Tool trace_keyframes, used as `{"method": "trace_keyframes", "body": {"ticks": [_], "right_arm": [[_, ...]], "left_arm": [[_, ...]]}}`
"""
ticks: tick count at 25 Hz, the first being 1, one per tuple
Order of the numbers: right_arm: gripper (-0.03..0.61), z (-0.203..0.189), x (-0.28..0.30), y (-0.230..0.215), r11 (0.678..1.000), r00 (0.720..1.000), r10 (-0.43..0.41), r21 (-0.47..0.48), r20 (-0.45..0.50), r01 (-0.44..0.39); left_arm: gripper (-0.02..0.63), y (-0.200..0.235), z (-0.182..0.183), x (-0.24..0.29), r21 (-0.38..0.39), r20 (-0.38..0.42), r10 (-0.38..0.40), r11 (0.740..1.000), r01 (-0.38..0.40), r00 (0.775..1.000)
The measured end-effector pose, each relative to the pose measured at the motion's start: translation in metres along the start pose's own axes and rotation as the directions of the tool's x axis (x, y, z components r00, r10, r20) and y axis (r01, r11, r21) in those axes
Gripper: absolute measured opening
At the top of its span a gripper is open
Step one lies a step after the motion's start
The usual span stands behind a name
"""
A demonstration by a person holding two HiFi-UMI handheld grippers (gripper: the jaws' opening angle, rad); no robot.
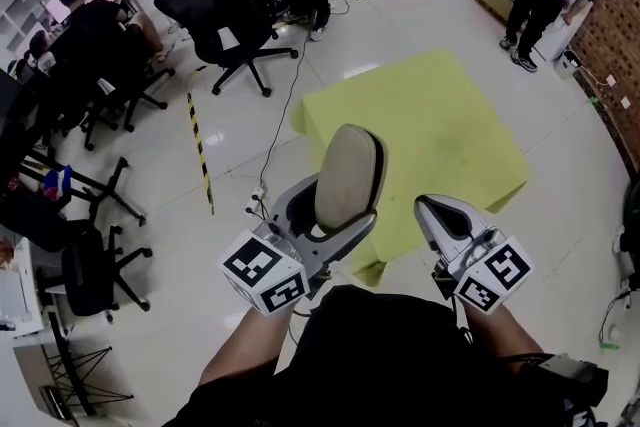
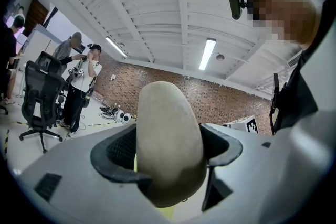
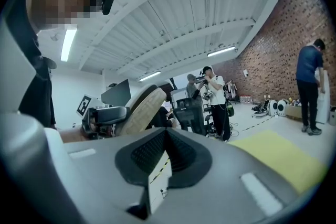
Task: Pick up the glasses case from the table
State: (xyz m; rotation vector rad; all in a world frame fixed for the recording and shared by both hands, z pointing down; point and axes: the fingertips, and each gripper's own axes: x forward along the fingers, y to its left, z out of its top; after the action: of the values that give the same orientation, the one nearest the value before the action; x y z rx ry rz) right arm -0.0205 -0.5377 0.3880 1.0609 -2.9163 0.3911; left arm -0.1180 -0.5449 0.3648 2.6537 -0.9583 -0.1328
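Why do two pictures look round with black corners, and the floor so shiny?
Left gripper view and right gripper view: wide-angle lenses bend the ceiling and darken the corners. Head view: the glossy floor mirrors the lights as white glare.

We see the glasses case (image 1: 350,177) as matt beige with a soft nap, like suede or felt; in the right gripper view its side shows a coarse woven texture. The left gripper (image 1: 324,215) and right gripper (image 1: 432,208) have smooth grey plastic shells with a faint sheen, and their black pads (image 2: 118,152) look finely ribbed and rubbery. At twelve o'clock from them the table (image 1: 430,115) has a matt yellow cover. At ten o'clock the floor (image 1: 240,145) is glossy pale tile. The wall (image 2: 220,99) is rough red brick.
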Motion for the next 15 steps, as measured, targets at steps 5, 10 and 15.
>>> {"method": "trace_keyframes", "body": {"ticks": [5,10,15], "right_arm": [[0.002,-0.002,-0.040,-0.005,0.999,0.999,0.033,-0.016,-0.010,-0.033],[0.000,0.002,-0.083,-0.017,0.999,0.999,0.045,0.007,0.012,-0.045],[0.000,-0.001,-0.120,-0.027,0.998,0.998,0.055,0.037,0.021,-0.056]], "left_arm": [[0.374,-0.029,-0.007,0.010,0.008,0.019,0.036,0.999,-0.036,0.999],[0.374,-0.069,-0.015,0.023,0.030,0.017,0.048,0.998,-0.049,0.999],[0.374,-0.105,-0.026,0.037,0.034,0.012,0.063,0.997,-0.063,0.998]]}}
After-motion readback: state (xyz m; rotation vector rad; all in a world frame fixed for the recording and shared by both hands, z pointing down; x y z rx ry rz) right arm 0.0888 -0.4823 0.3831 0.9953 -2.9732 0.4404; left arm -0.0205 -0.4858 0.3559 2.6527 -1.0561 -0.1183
